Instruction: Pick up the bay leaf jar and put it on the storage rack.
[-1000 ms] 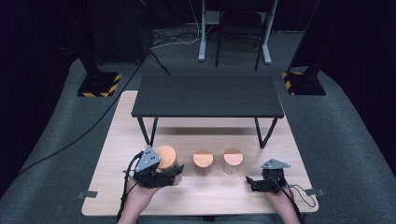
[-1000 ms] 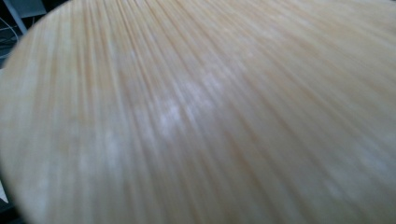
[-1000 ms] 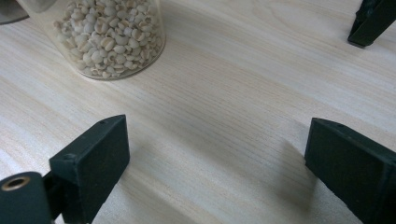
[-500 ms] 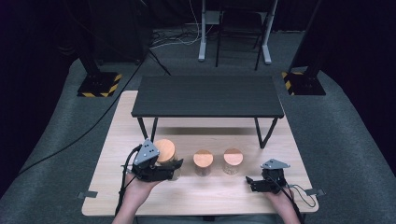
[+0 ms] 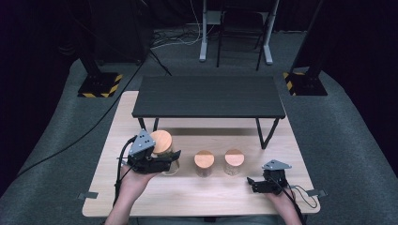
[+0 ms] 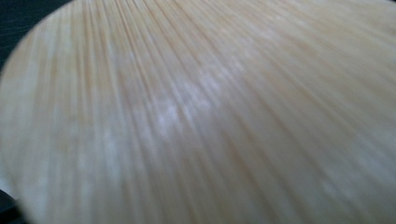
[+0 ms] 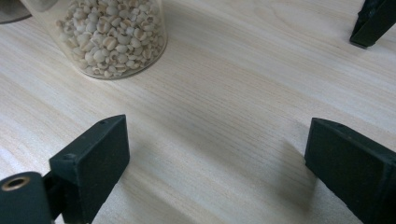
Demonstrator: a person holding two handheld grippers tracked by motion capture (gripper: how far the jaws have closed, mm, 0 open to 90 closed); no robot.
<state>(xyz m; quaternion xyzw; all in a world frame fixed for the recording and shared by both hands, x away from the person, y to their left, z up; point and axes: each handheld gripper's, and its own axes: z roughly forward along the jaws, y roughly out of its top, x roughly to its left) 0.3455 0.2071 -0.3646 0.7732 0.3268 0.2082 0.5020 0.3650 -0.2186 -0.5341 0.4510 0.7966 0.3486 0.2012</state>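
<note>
A large glass jar with a round wooden lid hangs a little above the light wooden table at its left. My left gripper is shut on the jar's glass body just under the lid. The left gripper view is very close to the pale wooden lid, blurred, and hides the jaws. My right gripper rests low over the table near the front right, open, with bare wood between its fingers. Ahead of it stands a glass jar of pale grains.
Two smaller wooden-lidded jars stand side by side mid-table. Behind them a low black shelf spans the table on thin legs. Cables trail from both grippers toward the front edge.
The left gripper has risen with the large jar held in it, lifting it off the table. The right gripper has stayed where it was.
</note>
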